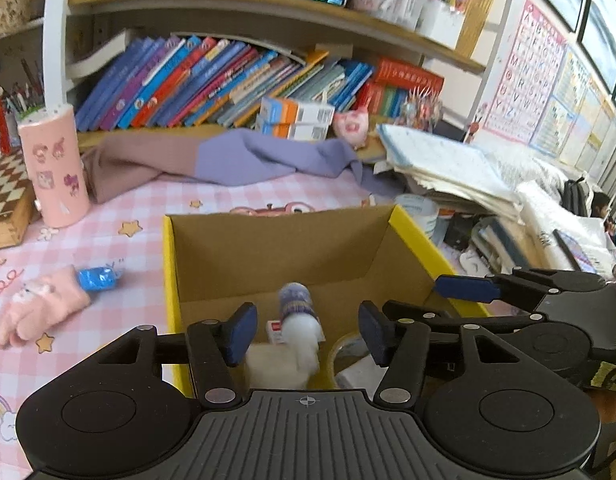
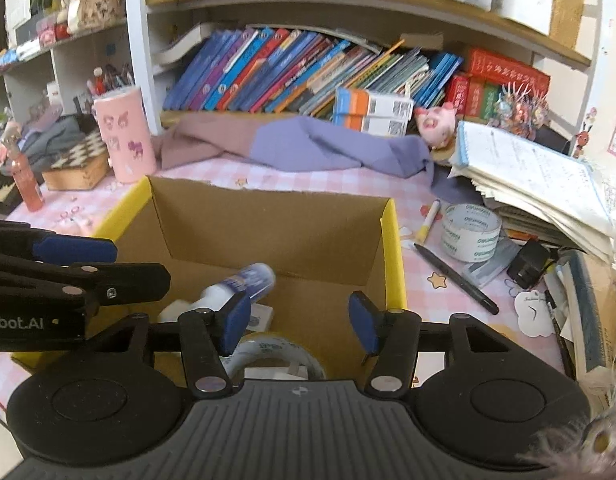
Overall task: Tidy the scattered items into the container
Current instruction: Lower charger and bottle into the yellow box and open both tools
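Note:
A cardboard box with yellow outer walls [image 1: 170,280] [image 2: 393,252] stands on the pink checked cloth. Inside it lies a blurred white bottle with a blue-purple label [image 1: 298,316] [image 2: 240,284], beside a small white carton [image 2: 258,316] and a roll of clear tape [image 2: 280,354]. My left gripper [image 1: 308,332] hovers open over the box's near end; the bottle shows between its blue pads without touching them. My right gripper [image 2: 299,328] is open above the tape roll with nothing between its pads. Each gripper shows at the edge of the other's view.
Left of the box lie a pink fluffy glove [image 1: 40,308] and a blue wrapped item [image 1: 98,278]. To its right are a tape roll [image 2: 471,232], a yellow marker [image 2: 427,222], a black pen [image 2: 455,278] and stacked papers [image 2: 539,184]. Behind stand a pink cup [image 1: 56,168] and a draped cloth [image 1: 236,156].

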`<control>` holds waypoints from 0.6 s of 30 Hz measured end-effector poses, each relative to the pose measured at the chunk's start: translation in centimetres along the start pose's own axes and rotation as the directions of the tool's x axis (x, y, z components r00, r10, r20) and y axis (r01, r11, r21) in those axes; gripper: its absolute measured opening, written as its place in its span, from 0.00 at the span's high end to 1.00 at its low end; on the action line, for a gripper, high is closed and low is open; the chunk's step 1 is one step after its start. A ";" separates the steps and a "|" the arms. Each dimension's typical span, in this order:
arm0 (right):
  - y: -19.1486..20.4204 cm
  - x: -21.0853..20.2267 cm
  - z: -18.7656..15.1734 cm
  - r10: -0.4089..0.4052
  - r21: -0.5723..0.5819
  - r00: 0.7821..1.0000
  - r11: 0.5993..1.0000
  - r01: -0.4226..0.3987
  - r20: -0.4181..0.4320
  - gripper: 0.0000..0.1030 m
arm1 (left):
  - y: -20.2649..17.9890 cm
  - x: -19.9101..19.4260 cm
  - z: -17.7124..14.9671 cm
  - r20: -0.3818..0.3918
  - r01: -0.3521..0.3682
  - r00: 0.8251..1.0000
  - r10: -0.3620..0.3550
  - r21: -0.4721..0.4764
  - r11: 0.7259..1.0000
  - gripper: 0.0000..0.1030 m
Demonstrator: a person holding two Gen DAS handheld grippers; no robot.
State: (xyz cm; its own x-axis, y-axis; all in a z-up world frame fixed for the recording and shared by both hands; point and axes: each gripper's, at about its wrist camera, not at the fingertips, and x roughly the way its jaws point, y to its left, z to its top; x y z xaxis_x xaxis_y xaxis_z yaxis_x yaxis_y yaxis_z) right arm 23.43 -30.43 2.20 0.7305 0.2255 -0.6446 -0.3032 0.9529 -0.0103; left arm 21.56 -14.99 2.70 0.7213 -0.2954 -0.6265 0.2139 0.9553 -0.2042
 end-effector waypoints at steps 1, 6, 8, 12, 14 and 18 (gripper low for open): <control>0.2 -0.4 -0.1 -0.004 0.003 1.000 1.000 0.004 0.009 0.49 | 0.0 -0.5 -0.1 0.009 0.003 1.000 -0.003 0.001 1.000 0.40; 0.9 -2.7 -0.7 -0.040 0.031 0.998 0.999 0.038 0.053 0.49 | -0.1 -2.7 -1.0 0.045 0.018 0.999 -0.018 0.009 1.000 0.36; 1.2 -3.8 -1.1 -0.059 0.051 0.996 0.997 0.056 0.073 0.49 | 0.0 -3.6 -1.4 0.053 0.028 0.998 -0.029 0.010 1.000 0.36; 1.8 -6.0 -2.0 -0.101 0.093 0.989 0.991 0.091 0.108 0.48 | 0.3 -5.4 -2.3 0.068 0.041 0.997 -0.042 0.018 0.999 0.34; 2.4 -7.1 -2.7 -0.125 0.112 0.985 0.987 0.112 0.120 0.48 | 0.6 -6.3 -2.9 0.074 0.046 0.996 -0.047 0.016 0.999 0.33; 3.7 -9.0 -4.1 -0.167 0.138 0.978 0.979 0.149 0.127 0.48 | 1.3 -8.1 -4.1 0.071 0.059 0.996 -0.061 0.026 0.998 0.32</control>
State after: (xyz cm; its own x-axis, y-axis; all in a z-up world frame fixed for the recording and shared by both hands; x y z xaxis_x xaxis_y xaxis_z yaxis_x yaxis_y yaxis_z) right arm 13.17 -29.78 4.82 0.8426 0.0872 -0.5314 -0.1032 0.9947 -0.0005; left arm 13.31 -11.38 4.42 0.7521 -0.3514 -0.5575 0.2733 0.9361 -0.2214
